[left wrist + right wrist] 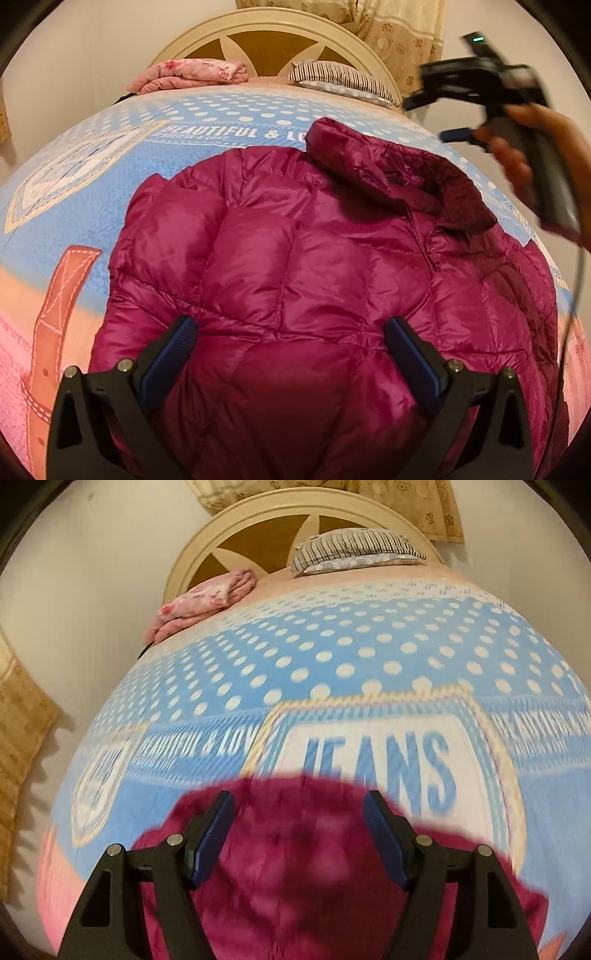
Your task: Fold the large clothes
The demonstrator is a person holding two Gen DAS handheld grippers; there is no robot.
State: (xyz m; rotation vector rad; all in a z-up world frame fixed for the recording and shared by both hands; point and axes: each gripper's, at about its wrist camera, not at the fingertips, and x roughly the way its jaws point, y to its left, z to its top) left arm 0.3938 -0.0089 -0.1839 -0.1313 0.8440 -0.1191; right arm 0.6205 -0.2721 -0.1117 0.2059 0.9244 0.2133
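Observation:
A magenta quilted puffer jacket (295, 251) lies spread on the bed, collar toward the upper right. My left gripper (291, 328) is open and empty, hovering just above the jacket's near part. My right gripper (299, 808) is open and empty above the jacket's far edge (295, 849), which is blurred by motion. In the left wrist view the right gripper (458, 134) is held in a hand up at the right, above the collar.
The bed is covered by a blue polka-dot blanket (332, 657) with "JEANS" print. A folded pink cloth (192, 74) and a striped pillow (340, 79) lie by the cream headboard (273, 29). A curtain (399, 33) hangs behind.

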